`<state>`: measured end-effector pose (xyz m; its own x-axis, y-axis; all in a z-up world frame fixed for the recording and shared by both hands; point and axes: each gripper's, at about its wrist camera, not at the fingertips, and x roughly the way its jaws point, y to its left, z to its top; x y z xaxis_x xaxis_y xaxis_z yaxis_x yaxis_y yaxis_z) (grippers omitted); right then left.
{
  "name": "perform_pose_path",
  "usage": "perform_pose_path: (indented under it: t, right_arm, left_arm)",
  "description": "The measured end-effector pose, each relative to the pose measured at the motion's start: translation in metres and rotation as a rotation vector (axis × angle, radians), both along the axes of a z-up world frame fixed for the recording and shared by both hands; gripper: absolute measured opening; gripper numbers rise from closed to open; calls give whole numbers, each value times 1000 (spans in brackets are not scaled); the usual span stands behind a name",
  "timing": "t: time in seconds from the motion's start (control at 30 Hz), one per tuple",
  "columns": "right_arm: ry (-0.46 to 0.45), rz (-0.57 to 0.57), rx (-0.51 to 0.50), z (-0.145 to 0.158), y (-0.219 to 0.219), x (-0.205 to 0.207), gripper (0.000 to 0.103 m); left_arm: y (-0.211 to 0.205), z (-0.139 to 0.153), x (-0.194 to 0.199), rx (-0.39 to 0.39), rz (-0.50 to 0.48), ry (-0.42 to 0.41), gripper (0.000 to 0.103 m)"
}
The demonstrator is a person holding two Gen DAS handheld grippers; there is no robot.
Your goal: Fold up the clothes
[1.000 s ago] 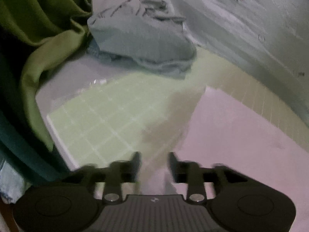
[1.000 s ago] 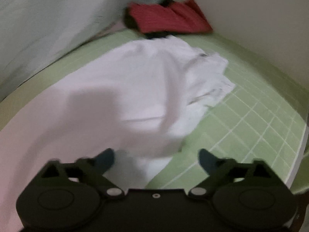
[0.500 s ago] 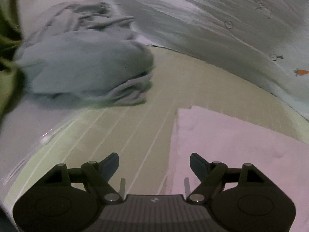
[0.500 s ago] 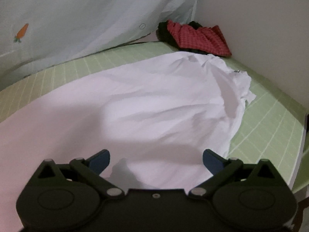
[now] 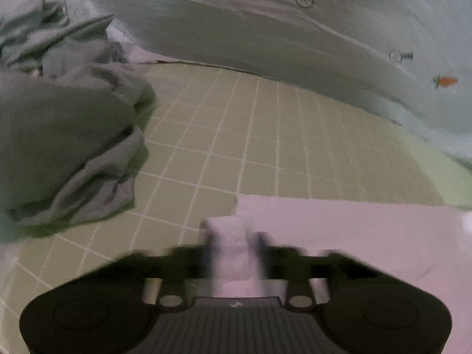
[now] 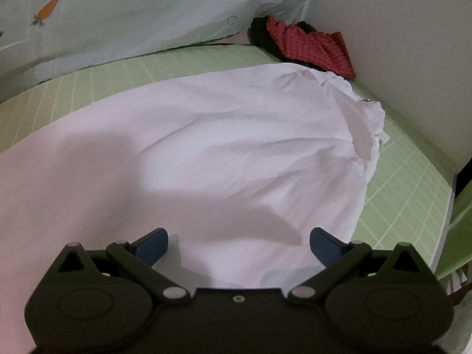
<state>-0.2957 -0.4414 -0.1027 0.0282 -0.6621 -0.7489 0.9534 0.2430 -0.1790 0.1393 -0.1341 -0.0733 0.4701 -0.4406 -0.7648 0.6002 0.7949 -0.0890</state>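
Note:
A white garment (image 6: 224, 147) lies spread over the green grid mat (image 6: 413, 183). In the left wrist view its corner (image 5: 339, 230) lies at the lower right. My left gripper (image 5: 233, 247) is blurred and closed on a bunched fold of this white garment's corner. My right gripper (image 6: 239, 244) is open, its blue pads (image 6: 153, 244) wide apart just above the near edge of the white garment, holding nothing.
A crumpled grey garment (image 5: 65, 135) lies on the mat (image 5: 250, 135) at the left. A red checked cloth (image 6: 309, 44) sits at the far corner by a white wall (image 6: 398, 44). A pale sheet with carrot prints (image 6: 132, 14) hangs along the back.
My left gripper has closed from wide open onto the corner of the white garment and moved right. My right gripper has stayed open over the garment, shifting slightly.

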Motion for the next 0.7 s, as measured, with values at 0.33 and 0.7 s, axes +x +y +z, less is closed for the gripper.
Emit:
perform_pose_path:
  t: [0.33, 0.7]
  right_arm:
    - [7, 17, 9, -2, 13, 0, 103]
    - [-45, 19, 23, -7, 19, -14, 103]
  left_arm:
    - [1, 63, 6, -92, 7, -138, 6]
    - [20, 30, 9, 17, 111, 113, 63]
